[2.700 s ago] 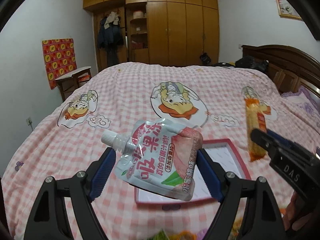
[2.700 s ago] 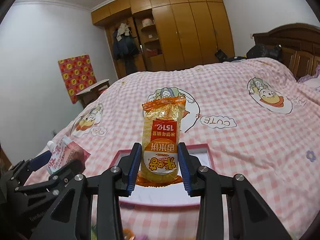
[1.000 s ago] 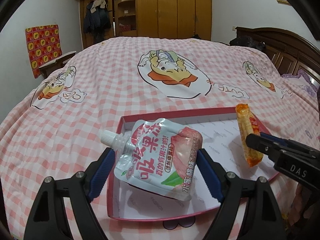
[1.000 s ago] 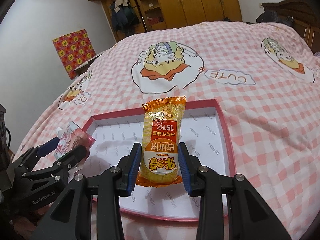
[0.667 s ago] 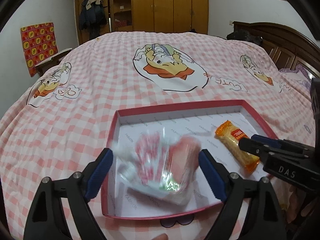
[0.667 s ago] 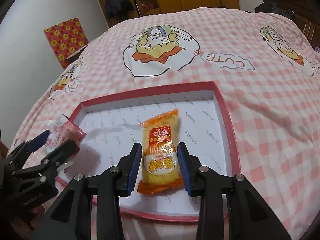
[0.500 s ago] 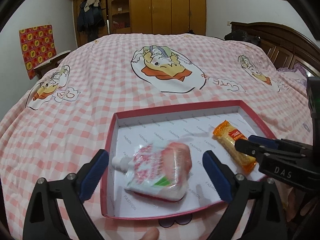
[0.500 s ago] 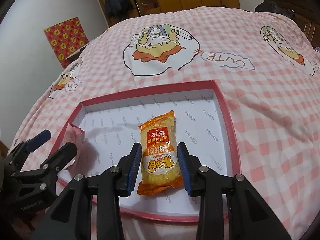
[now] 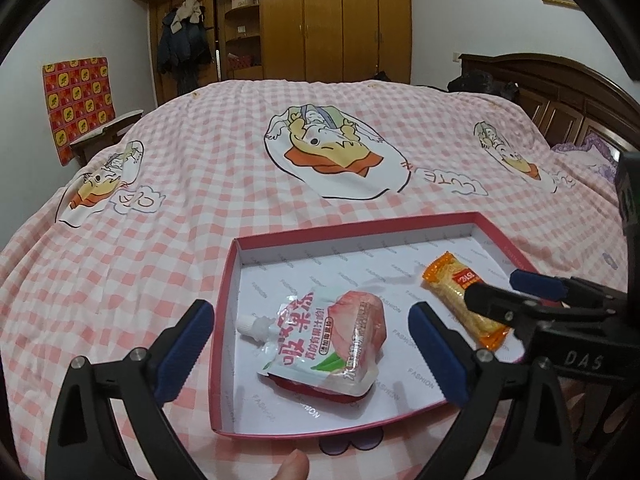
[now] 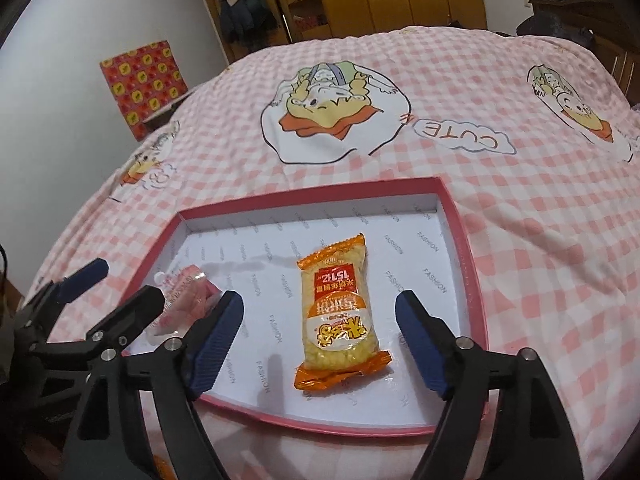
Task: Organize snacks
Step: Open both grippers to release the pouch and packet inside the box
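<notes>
Both jaws stood spread: the jelly pouch [image 9: 326, 336] lay between the left gripper [image 9: 312, 344] jaws, the rice cracker pack [image 10: 340, 316] between the right gripper [image 10: 320, 340] jaws.

We have let go of both snacks, jelly pouch [image 9: 328, 336] and orange rice cracker pack [image 10: 340, 312] now lying in the red tray [image 10: 464, 248], left gripper [image 9: 312, 344] and right gripper [image 10: 320, 340] spread wide.

A glossy, crinkled plastic film was seen on the jelly pouch [image 9: 328, 340], topped by a matt white plastic cap; the rice cracker pack [image 10: 339, 314] was wrapped in shiny orange foil-like film; the tray [image 10: 464, 248] appeared as smooth matt card, printed white inside; the bedspread [image 9: 200, 184] was soft checked cloth; ribbed blue pads [image 9: 436, 356] were set on matt black plastic arms; the wardrobe [image 9: 320, 20] was polished wood.
</notes>
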`<state>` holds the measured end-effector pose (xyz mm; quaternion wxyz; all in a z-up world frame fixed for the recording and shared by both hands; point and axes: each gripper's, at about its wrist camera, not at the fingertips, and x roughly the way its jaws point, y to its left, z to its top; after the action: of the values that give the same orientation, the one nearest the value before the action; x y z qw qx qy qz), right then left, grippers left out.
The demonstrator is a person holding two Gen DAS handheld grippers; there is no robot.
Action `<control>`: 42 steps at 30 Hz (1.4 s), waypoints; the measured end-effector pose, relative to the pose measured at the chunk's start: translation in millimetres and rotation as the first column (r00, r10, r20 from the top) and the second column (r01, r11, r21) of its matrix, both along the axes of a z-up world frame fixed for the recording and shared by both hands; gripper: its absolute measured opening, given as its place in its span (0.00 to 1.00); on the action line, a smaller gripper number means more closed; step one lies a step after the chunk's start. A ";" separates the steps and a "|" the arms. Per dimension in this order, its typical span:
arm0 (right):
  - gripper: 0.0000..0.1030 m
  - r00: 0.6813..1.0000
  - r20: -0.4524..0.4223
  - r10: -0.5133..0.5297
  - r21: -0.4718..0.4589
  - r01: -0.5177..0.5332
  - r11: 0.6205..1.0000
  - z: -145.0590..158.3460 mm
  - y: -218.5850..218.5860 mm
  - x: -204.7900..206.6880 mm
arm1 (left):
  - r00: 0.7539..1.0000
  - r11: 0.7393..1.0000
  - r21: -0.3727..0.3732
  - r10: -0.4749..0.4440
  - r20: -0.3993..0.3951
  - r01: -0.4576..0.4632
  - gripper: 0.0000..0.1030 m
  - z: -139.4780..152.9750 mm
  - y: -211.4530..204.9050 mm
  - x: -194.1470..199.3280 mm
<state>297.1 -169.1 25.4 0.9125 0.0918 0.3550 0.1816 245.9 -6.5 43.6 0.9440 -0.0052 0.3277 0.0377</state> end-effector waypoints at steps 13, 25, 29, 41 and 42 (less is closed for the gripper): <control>0.79 1.000 0.030 0.006 0.018 -0.006 1.000 6.9 -0.1 -3.8 | 1.000 1.000 0.006 0.014 0.008 -0.014 0.97 3.4 3.0 -3.3; 0.79 0.997 0.069 0.025 0.038 -0.028 0.999 16.5 -0.2 -12.0 | 1.000 1.000 -0.002 0.023 0.015 -0.023 0.97 7.7 3.7 -12.3; 0.79 0.994 0.103 0.038 0.044 -0.042 0.998 25.1 2.0 -19.9 | 0.999 1.000 -0.005 0.021 0.024 -0.021 0.97 11.7 1.0 -20.4; 0.79 0.989 0.131 0.072 0.044 -0.079 0.996 33.0 13.8 -35.1 | 0.998 0.999 0.013 0.046 0.039 -0.047 0.97 18.5 -12.2 -47.1; 0.79 0.988 0.132 0.074 0.043 -0.081 0.996 33.2 14.1 -36.5 | 0.998 0.999 0.007 0.051 0.033 -0.051 0.97 18.7 -11.2 -49.8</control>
<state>260.6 -154.9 58.6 0.9235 0.0880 0.2933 0.2312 196.0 -17.7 62.3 0.9479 -0.0104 0.3120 0.0628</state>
